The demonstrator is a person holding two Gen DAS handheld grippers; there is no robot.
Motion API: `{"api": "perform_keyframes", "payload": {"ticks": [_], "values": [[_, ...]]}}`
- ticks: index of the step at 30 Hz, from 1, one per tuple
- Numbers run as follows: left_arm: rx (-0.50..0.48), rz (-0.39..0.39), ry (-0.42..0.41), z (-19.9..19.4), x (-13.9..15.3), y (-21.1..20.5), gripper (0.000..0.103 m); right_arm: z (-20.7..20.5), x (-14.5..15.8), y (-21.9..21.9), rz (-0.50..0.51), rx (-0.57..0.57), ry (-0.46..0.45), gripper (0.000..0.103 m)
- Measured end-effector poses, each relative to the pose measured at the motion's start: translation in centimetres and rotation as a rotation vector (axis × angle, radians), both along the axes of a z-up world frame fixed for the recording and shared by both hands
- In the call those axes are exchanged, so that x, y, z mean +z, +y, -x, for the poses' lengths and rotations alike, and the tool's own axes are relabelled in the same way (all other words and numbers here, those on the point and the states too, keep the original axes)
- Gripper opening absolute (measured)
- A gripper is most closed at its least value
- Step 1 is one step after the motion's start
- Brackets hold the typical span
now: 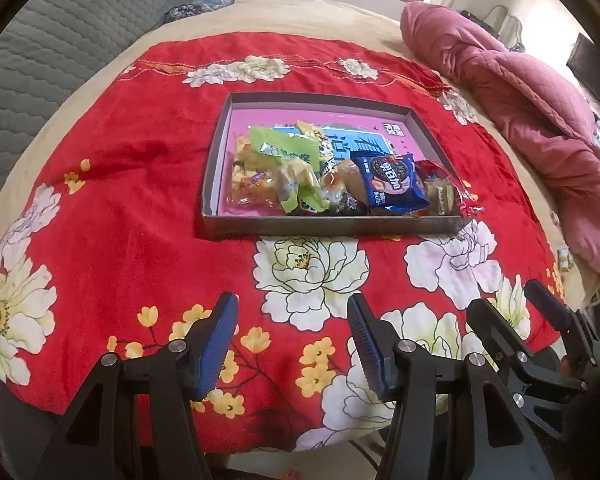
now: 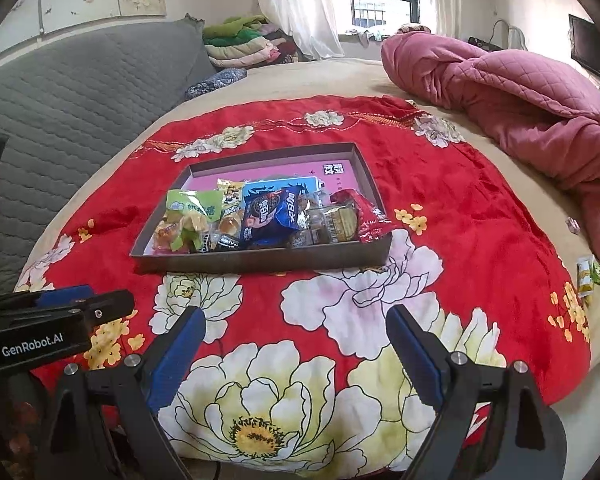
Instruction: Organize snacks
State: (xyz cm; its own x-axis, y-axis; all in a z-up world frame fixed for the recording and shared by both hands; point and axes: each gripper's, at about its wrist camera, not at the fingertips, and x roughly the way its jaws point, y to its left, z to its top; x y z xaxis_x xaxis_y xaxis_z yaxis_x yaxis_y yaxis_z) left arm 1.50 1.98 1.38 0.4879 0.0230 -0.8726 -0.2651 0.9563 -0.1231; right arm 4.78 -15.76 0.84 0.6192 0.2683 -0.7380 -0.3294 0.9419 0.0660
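Observation:
A shallow grey box tray (image 1: 328,229) with a pink floor sits on the red flowered cloth (image 1: 140,208). It holds several snack packets: a green packet (image 1: 284,148), a blue cookie packet (image 1: 392,184) and a red packet (image 1: 440,172) at its right end. The tray also shows in the right wrist view (image 2: 260,261), with the green packet (image 2: 198,210), blue packet (image 2: 272,212) and red packet (image 2: 364,216). My left gripper (image 1: 292,316) is open and empty, well short of the tray. My right gripper (image 2: 296,328) is open and empty, also short of the tray; it shows in the left wrist view (image 1: 508,304).
A rumpled pink quilt (image 2: 520,92) lies at the right of the bed. Small loose snack packets (image 2: 588,274) lie off the cloth at the right edge. A grey quilted headboard (image 2: 60,100) stands at the left. Folded bedding (image 2: 240,42) is stacked at the back.

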Motion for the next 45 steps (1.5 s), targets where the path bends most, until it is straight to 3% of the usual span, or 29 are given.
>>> {"api": "perform_keyframes", "payload": {"ticks": [45], "values": [[0.005,0.004,0.017,-0.12,-0.51,0.32,0.058,-0.2,-0.14,-0.24,-0.008,-0.008,0.003,0.091]]}}
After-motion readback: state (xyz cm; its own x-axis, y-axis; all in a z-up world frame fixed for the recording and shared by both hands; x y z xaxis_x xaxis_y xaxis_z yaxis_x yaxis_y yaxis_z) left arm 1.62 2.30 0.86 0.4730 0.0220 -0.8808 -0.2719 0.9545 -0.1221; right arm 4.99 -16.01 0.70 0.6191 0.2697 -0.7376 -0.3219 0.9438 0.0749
